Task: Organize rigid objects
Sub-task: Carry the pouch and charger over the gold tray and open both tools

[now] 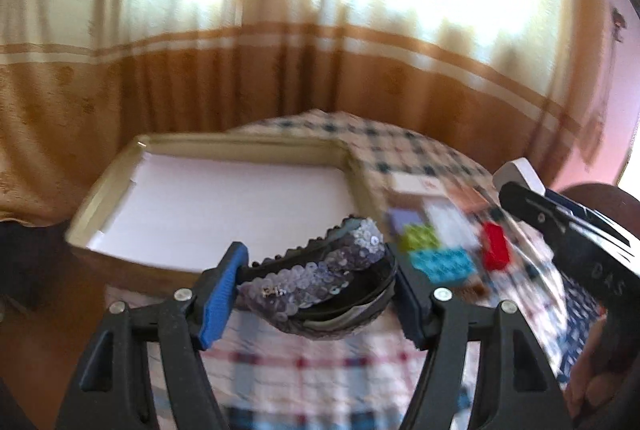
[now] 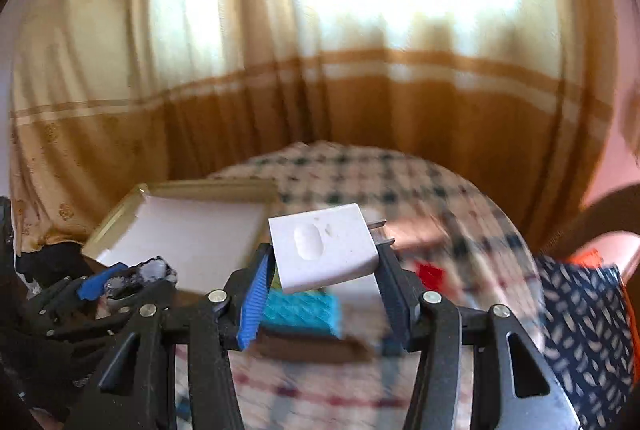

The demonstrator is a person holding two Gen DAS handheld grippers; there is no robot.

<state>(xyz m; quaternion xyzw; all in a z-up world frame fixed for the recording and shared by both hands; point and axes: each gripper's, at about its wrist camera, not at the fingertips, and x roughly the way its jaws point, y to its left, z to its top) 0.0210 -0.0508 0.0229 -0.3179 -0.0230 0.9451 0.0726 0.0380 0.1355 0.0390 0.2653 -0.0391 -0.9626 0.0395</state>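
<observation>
Checked tablecloth (image 1: 320, 362) under curtains: my left gripper (image 1: 316, 290) clamps a sequinned shoe (image 1: 320, 286), held near the white-lined tray (image 1: 240, 198), bricks (image 1: 440, 262) to its right. From the right wrist, my right gripper (image 2: 320, 266) grips a white charger (image 2: 324, 246). Both seem mid-carry; next, lower each into the tray.
</observation>
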